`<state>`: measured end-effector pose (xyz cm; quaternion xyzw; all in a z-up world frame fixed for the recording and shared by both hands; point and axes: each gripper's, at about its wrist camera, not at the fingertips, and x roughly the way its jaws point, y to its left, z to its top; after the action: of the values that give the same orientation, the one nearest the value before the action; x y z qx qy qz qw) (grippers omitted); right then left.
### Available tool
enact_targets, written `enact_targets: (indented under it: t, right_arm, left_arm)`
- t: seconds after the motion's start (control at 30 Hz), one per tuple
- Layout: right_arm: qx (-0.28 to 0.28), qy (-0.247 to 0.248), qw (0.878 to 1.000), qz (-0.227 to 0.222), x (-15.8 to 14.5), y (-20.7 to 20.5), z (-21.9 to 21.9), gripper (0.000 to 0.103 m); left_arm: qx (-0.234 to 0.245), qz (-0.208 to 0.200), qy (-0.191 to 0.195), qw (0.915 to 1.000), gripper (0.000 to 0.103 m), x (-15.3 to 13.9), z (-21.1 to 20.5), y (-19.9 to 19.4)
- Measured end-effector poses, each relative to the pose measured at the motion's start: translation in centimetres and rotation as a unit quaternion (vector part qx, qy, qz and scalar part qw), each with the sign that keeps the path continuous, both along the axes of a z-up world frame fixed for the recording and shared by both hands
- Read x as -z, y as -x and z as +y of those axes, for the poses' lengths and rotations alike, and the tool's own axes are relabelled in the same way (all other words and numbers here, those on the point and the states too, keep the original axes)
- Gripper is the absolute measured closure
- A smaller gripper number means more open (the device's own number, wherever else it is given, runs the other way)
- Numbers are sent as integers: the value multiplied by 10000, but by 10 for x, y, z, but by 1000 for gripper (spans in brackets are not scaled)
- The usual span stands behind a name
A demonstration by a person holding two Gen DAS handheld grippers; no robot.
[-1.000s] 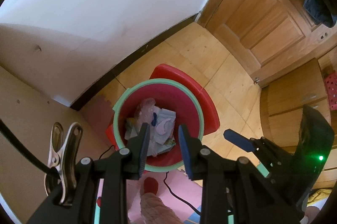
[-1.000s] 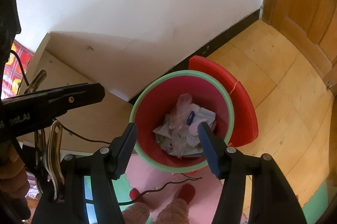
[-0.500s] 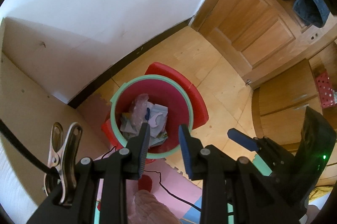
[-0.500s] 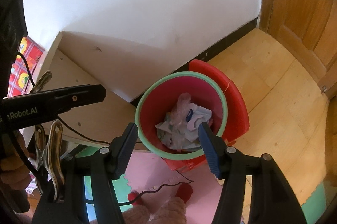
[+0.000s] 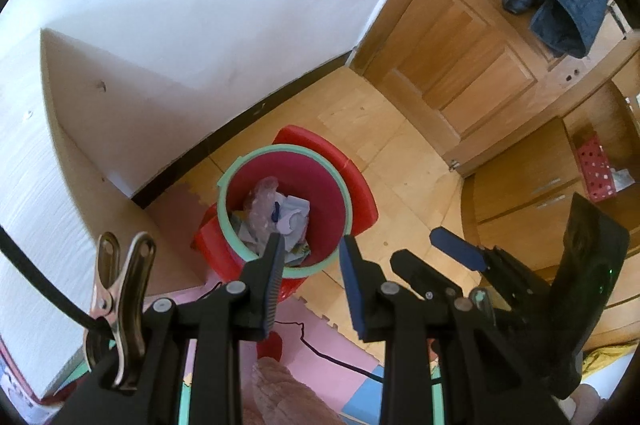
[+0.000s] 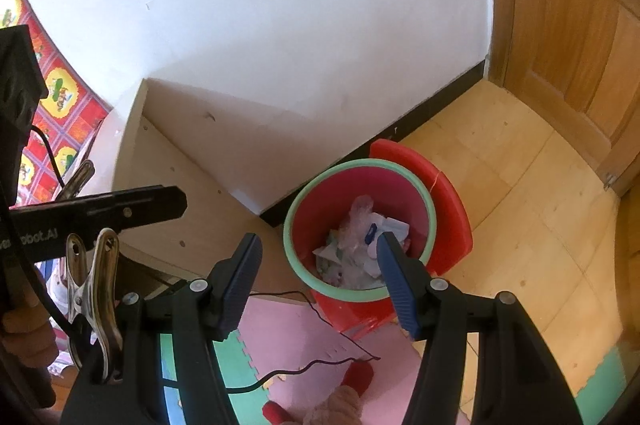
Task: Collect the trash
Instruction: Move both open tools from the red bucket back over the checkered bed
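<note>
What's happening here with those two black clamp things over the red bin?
A person holds the left gripper and the right gripper above a red trash bin with a green rim, standing on the wooden floor by the wall. Both sets of jaws are open and empty. Crumpled wrappers and paper already lie inside the bin.

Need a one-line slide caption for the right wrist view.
Right gripper, open and empty, above a red bin with a green rim, crumpled trash inside.

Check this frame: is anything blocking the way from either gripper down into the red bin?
Nothing visible does. The bin stands open-topped with no lid on it, trash lying low inside. Both the left gripper and right gripper are open, empty, above it.
</note>
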<state>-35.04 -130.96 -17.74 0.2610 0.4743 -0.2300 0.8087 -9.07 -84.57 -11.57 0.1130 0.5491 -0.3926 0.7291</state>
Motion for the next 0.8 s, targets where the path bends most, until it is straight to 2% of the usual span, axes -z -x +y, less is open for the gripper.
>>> enact_targets:
  t: [0.23,0.8]
  right_arm:
    - [-95,174,9997,-127,-27,0,31,42]
    - [-626,290,9960,-568,-92,-25,120,42]
  left_arm:
    - [-6,-90,120,9999,74,-21,31,11]
    - [-611,-133,245,9977,74,-66,133,19]
